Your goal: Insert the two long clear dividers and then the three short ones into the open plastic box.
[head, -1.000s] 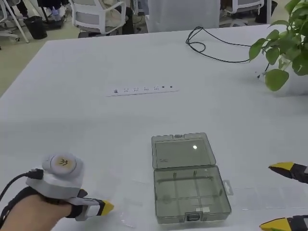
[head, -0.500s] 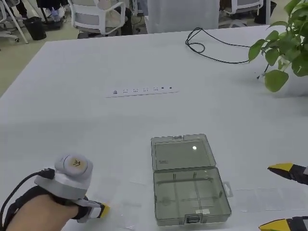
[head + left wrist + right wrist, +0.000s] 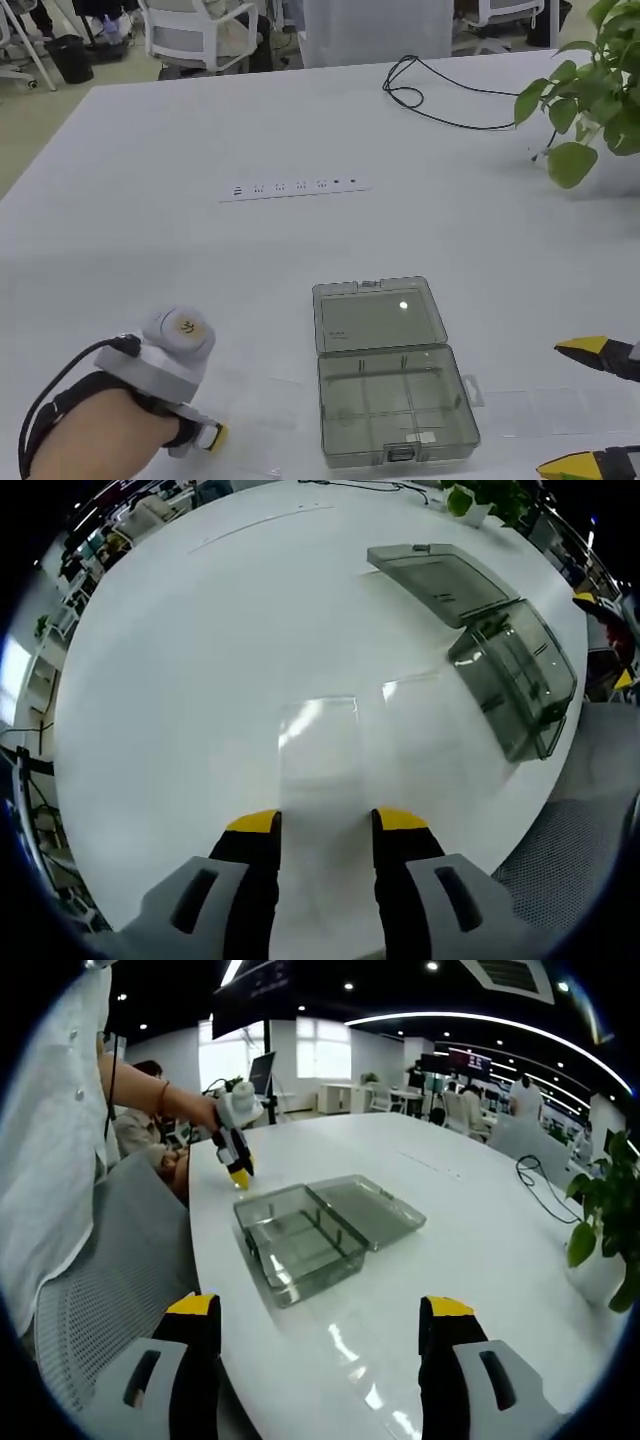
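Box [image 3: 398,405] sits open near the front edge of a white table [image 3: 150,230], its lid [image 3: 378,315] folded flat on the far side, smoky walls facing up. To the left of it, the left gripper [image 3: 210,437] is held low over the tabletop, tip pointed toward the box. In its own view the left gripper [image 3: 325,822] has its jaws partly parted on either side of a long clear divider [image 3: 318,730] lying flat on the table; whether they pinch the strip or merely flank it cannot be told. A second clear piece [image 3: 415,692] lies just beside the first, between it and the box [image 3: 515,680]. The right gripper [image 3: 578,407] waits to the right of the box, jaws spread wide and empty (more clear pieces [image 3: 560,410] lie on the table between its tips and the box). Farther back are a power strip [image 3: 295,187], a black cable [image 3: 440,95] and a plant [image 3: 585,90].
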Motion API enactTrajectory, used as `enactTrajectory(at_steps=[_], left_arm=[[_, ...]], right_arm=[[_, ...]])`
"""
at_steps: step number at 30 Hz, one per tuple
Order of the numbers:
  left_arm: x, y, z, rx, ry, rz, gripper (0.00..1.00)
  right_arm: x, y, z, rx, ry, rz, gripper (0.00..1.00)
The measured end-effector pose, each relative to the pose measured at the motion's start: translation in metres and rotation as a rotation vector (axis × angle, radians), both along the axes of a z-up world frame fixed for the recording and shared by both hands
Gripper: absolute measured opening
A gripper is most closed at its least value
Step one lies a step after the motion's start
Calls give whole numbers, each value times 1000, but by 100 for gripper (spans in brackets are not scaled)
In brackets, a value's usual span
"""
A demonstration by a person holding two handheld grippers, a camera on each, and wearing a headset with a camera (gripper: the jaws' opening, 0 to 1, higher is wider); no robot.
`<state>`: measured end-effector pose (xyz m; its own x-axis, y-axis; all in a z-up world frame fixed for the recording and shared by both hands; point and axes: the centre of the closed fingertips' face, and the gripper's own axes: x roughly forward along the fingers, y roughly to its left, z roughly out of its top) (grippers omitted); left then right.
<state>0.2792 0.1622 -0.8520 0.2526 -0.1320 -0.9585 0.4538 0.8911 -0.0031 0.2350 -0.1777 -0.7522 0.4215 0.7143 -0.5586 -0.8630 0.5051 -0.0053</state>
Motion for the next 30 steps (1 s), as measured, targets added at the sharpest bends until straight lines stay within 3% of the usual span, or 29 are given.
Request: enactTrajectory(at_steps=[8, 14, 24, 27, 30], left_arm=[[-1, 2, 0, 10, 30, 12, 32], [-1, 3, 0, 7, 28, -4, 32], [-2, 3, 2, -53, 18, -4, 31], [-1, 0, 4, -106, 17, 35, 30], [-2, 0, 4, -127, 14, 53, 30]], right_arm=[[-1, 1, 0, 0, -2, 1, 82], [-1, 0, 2, 3, -2, -2, 81], [-3, -1, 2, 8, 0, -9, 81], [-4, -2, 1, 7, 1, -11, 81], [-4, -2, 2, 8, 1, -14, 81]])
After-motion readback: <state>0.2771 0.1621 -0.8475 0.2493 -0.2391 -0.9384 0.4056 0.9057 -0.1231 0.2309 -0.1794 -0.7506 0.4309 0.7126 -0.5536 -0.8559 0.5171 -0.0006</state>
